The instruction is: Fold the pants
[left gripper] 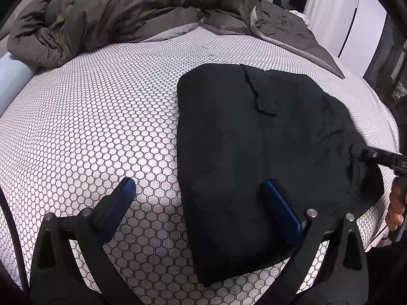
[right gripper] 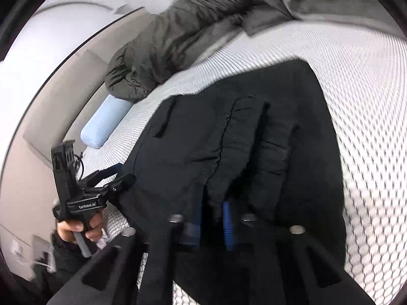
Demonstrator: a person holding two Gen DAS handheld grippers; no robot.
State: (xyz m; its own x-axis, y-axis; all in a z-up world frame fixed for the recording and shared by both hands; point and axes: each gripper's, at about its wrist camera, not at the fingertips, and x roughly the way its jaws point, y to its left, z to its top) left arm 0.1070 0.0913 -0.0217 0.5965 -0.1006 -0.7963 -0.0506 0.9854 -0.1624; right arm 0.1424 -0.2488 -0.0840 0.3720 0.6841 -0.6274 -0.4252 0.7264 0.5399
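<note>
Right tool (right gripper: pixel 212 225) clamped on black pants (left gripper: pixel 267 152); left tool (left gripper: pixel 201 198) apart.
We pinch the near-left edge too, then lift both evenly.

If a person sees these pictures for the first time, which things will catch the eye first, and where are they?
The black pants stand out first, lying partly folded on the white honeycomb-patterned mattress. The right gripper is shut on a bunch of that fabric near its edge, while the left gripper is open, one finger over the mattress and the other over the pants. Behind them, a crumpled olive duvet is heaped along the far side of the bed.
</note>
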